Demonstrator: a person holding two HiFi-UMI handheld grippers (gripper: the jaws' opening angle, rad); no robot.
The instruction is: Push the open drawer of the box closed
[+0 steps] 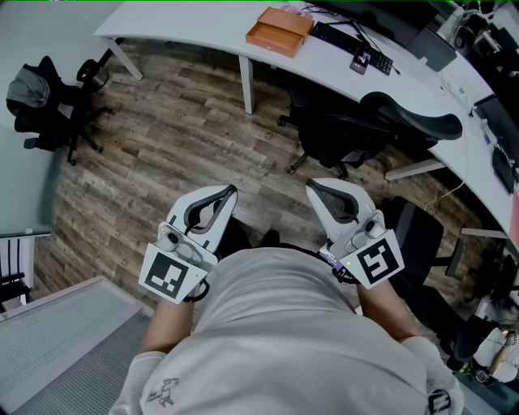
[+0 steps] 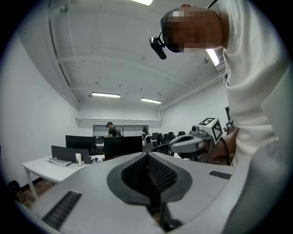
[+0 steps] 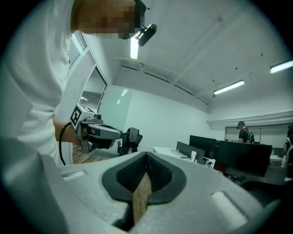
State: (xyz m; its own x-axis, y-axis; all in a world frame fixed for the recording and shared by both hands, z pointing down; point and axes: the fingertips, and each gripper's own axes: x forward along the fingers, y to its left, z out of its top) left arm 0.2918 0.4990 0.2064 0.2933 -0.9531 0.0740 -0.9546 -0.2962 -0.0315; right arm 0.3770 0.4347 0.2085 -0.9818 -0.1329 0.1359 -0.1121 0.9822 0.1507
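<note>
An orange box (image 1: 280,31) lies on the curved white desk (image 1: 203,24) at the far side of the room; from here I cannot tell how its drawer stands. Both grippers are held close to the person's chest, well short of the desk, pointing out over the wooden floor. My left gripper (image 1: 231,193) is shut with nothing between its jaws, and its own view shows the pads (image 2: 147,155) meeting. My right gripper (image 1: 310,188) is also shut and empty, its tips (image 3: 146,155) pressed together. Neither gripper view shows the box.
A black office chair (image 1: 365,130) stands between me and the desk, another chair (image 1: 49,101) at the far left. A keyboard (image 1: 350,42) lies right of the box. A grey slatted panel (image 1: 65,340) is at the lower left. Monitors and other people (image 2: 110,130) are far off.
</note>
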